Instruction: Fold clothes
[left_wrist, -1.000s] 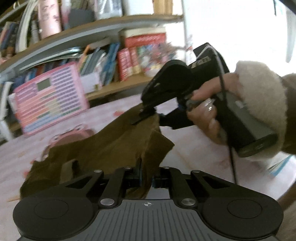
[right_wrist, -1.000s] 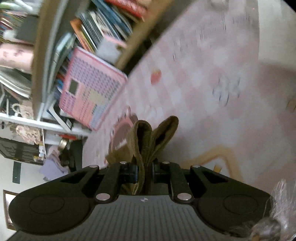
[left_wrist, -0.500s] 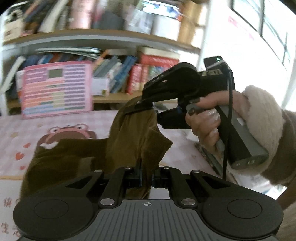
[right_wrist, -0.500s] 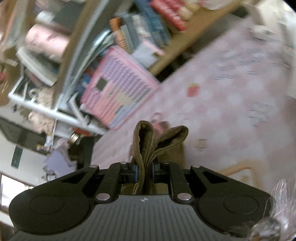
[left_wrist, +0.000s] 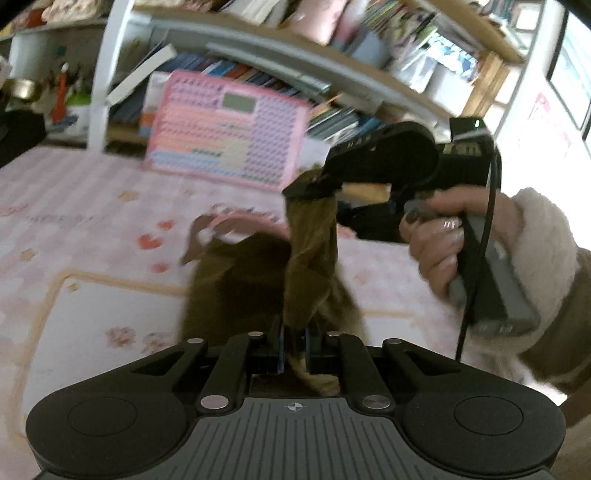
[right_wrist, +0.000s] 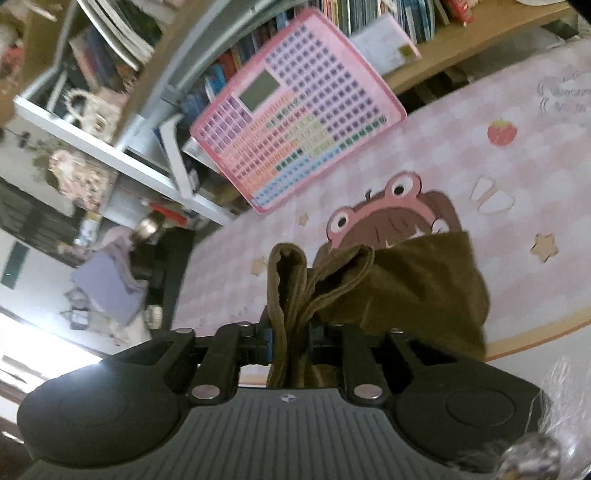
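Note:
An olive-brown garment (left_wrist: 255, 288) hangs bunched above the pink cartoon-print table cover (left_wrist: 92, 221). My left gripper (left_wrist: 294, 341) is shut on one twisted edge of it, low in the left wrist view. Just ahead and higher, my right gripper (left_wrist: 310, 188) pinches another edge of the cloth, held by a hand (left_wrist: 439, 236) in a fluffy cream sleeve. In the right wrist view the right gripper (right_wrist: 290, 334) is shut on folded layers of the garment (right_wrist: 406, 288), which drapes down to the right over the frog picture on the cover.
A pink keyboard-style toy board (left_wrist: 229, 129) leans against bookshelves (left_wrist: 332, 85) at the table's far edge. The pink table cover (right_wrist: 498, 166) spreads to the right. Left of the table, floor clutter and a purple cloth (right_wrist: 110, 280) show.
Both grippers have lifted and swung, still holding the garment. The cloth now hangs more twisted and vertical between them. The views have turned toward the pink board and shelves.

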